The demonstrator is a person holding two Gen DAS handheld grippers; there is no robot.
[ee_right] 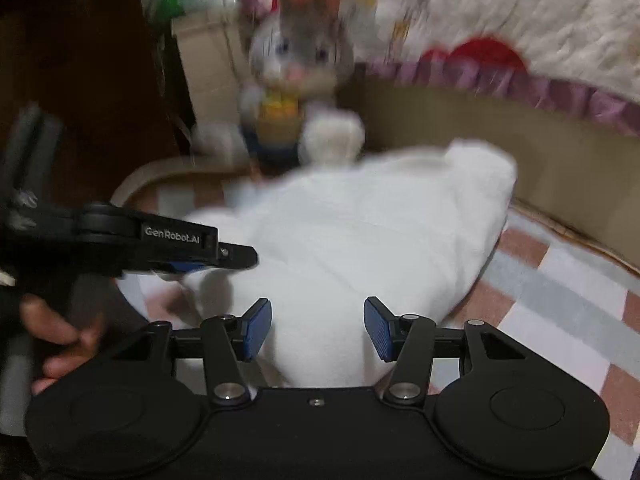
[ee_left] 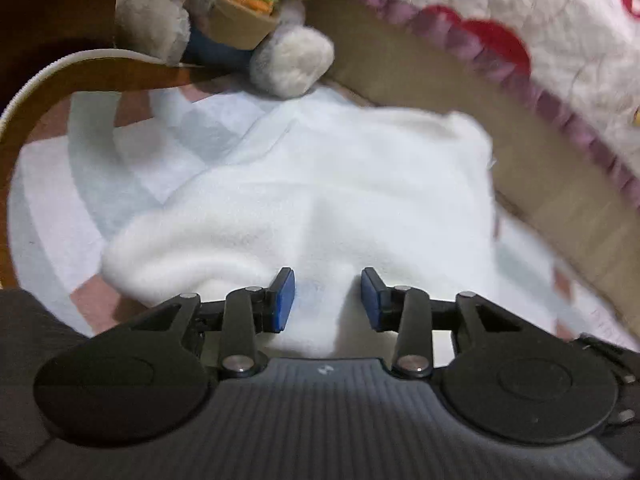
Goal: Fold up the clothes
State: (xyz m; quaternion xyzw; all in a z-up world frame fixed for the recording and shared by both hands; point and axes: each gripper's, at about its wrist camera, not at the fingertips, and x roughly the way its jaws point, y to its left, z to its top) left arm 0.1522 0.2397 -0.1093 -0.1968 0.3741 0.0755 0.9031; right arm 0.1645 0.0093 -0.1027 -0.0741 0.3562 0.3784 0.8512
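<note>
A bulky white fleece garment (ee_left: pixel 320 200) lay bunched in the middle of both wrist views, resting on a bed cover checked in pink, grey and white (ee_right: pixel 560 280), with a fold of it rising between each pair of blue-padded fingers. The left gripper (ee_left: pixel 328 300), low in the centre of its own frame, had its fingers spread, with white fleece filling the gap between the pads; whether the pads touched the cloth could not be told. In the right wrist view the same left gripper (ee_right: pixel 208 262) reached in from the left edge, its black body printed "GenRobot.AI", its tip over the garment's left side, and a hand (ee_right: pixel 60 340) gripped it at the lower left. The right gripper (ee_right: pixel 318 330) sat at the bottom centre of its frame, fingers likewise held apart on either side of a hump of the fleece. A grey and white stuffed rabbit (ee_left: pixel 256 24) holding a small basket of carrots sat at the top of both frames, just beyond the garment's far edge. A quilted cover with a purple ruffle and red patches (ee_left: pixel 540 40) filled the upper right, blurred in both views, above a tan panel (ee_left: pixel 420 76).
</note>
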